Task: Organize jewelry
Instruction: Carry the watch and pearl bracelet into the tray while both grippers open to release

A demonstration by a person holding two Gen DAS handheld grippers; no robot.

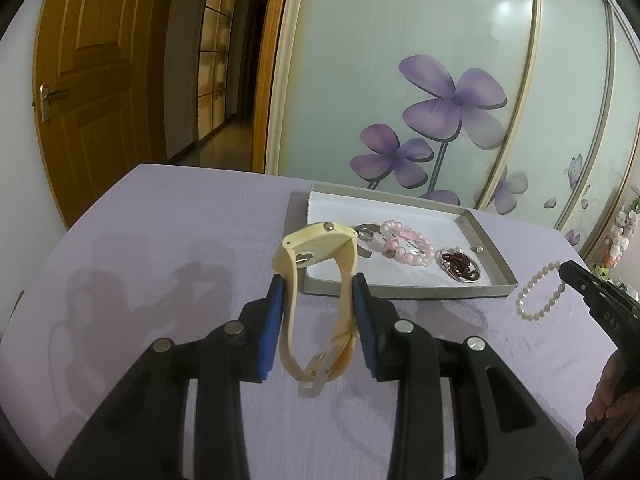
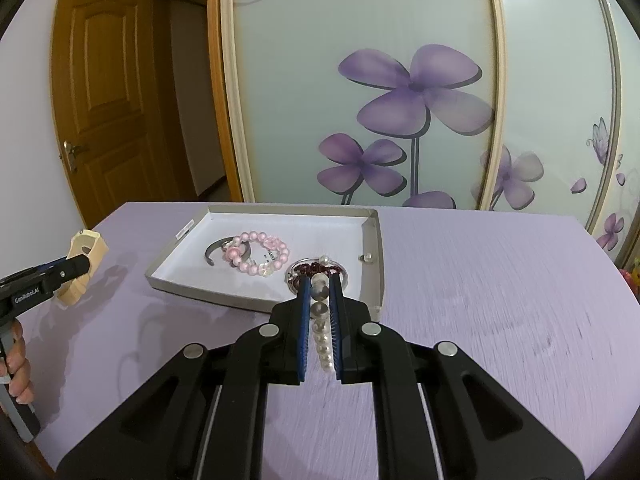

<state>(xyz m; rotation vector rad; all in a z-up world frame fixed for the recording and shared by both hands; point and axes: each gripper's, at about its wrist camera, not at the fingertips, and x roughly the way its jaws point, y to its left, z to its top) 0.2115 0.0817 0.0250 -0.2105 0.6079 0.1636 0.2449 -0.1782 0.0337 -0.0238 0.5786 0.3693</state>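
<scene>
Table: lilac cloth-covered tabletop (image 2: pixel 500 280); carries the box and both tools' shadows.
Backdrop: frosted sliding wardrobe panel w/ purple flower print (image 2: pixel 400 92); brown wooden door (image 1: pixel 84 80) at left, ajar.
Box: shallow grey cardboard tray w/ white lining (image 2: pixel 264 302), flat on table, near mid-field.
Box contents: pink bead bracelet (image 2: pixel 260 254) lies ctr; dark metal open cuff (image 2: pixel 210 254) touching its left side; round silver dish of dark red beads (image 1: pixel 460 266) toward right wall; small silver ring (image 1: pixel 366 234) beside cuff; tiny stud (image 2: pixel 366 257) by right wall.
L gripper (image 1: pixel 322 288): blue pads clamped on strap of cream plastic wristwatch (image 1: pixel 316 280); watch held upright, its case at the box's near-left corner, buckle end hanging back between fingers.
R gripper (image 2: pixel 320 288): jaws pinched together on white pearl bead strand (image 2: pixel 322 336), tips at box's near edge, in front of the red-bead dish.
Hand: fingers (image 2: pixel 18 368) wrap L tool's handle.
</scene>
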